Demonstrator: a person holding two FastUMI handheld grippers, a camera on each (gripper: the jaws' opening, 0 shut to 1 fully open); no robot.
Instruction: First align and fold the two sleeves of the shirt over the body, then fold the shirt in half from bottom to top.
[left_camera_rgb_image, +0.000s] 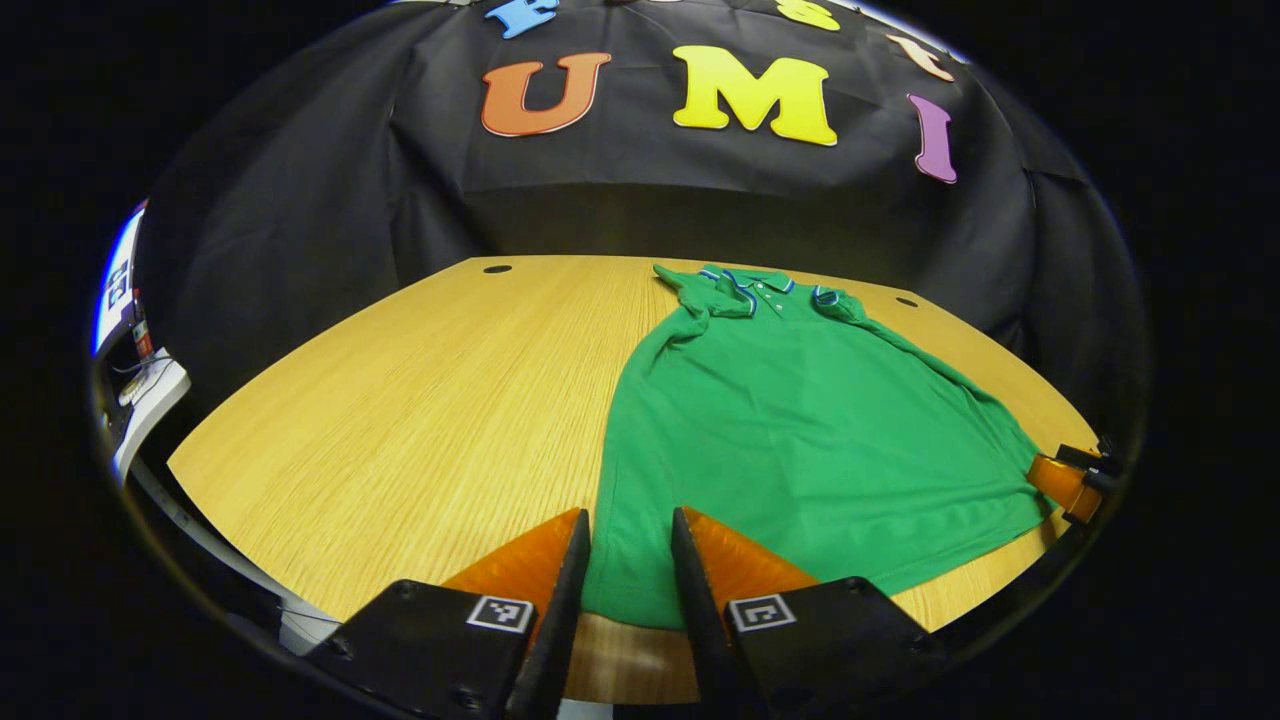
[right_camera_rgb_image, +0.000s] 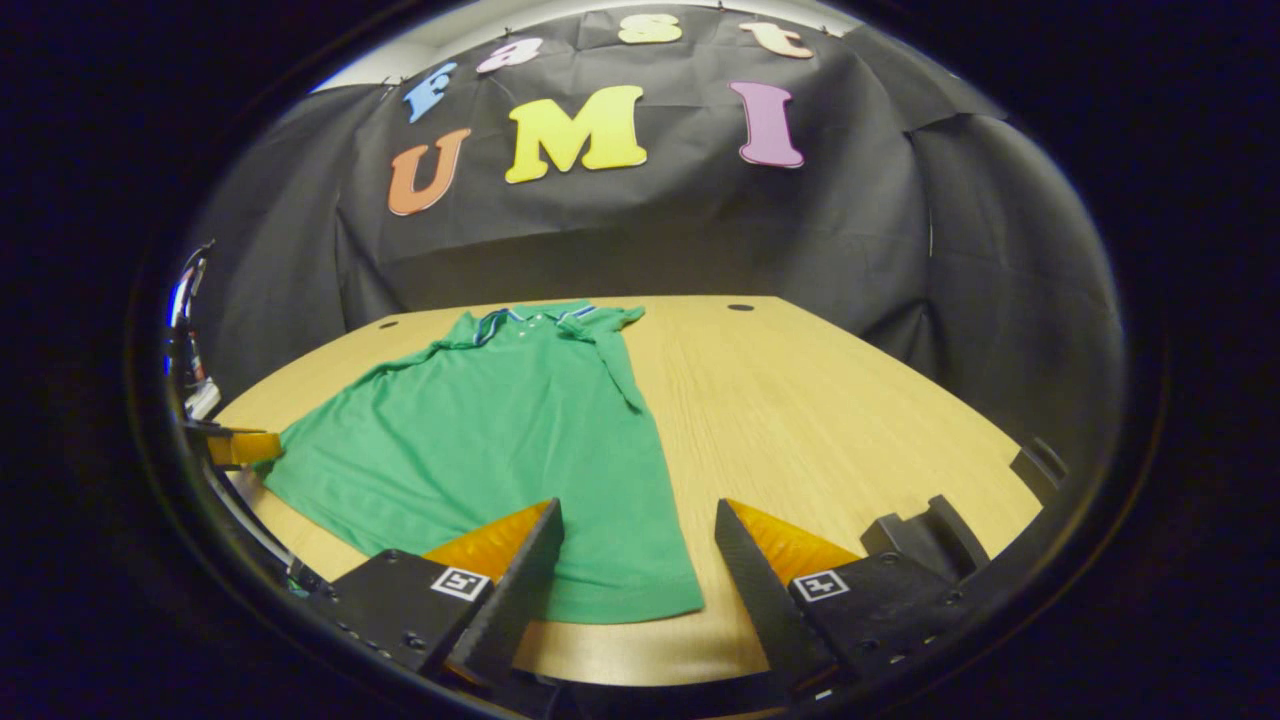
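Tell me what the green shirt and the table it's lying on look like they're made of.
Green shirt: seemingly a soft knit, polo-style fabric, matte with a slight sheen; it drapes in soft wrinkles and has a striped collar. Table: light wood or wood-look laminate, smooth, with fine straight grain lines; which one is unclear.

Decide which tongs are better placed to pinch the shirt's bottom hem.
Left, narrowly: the left tongs straddle the shirt hem with cloth filling their gap; the right tongs gape wider, mostly over table.
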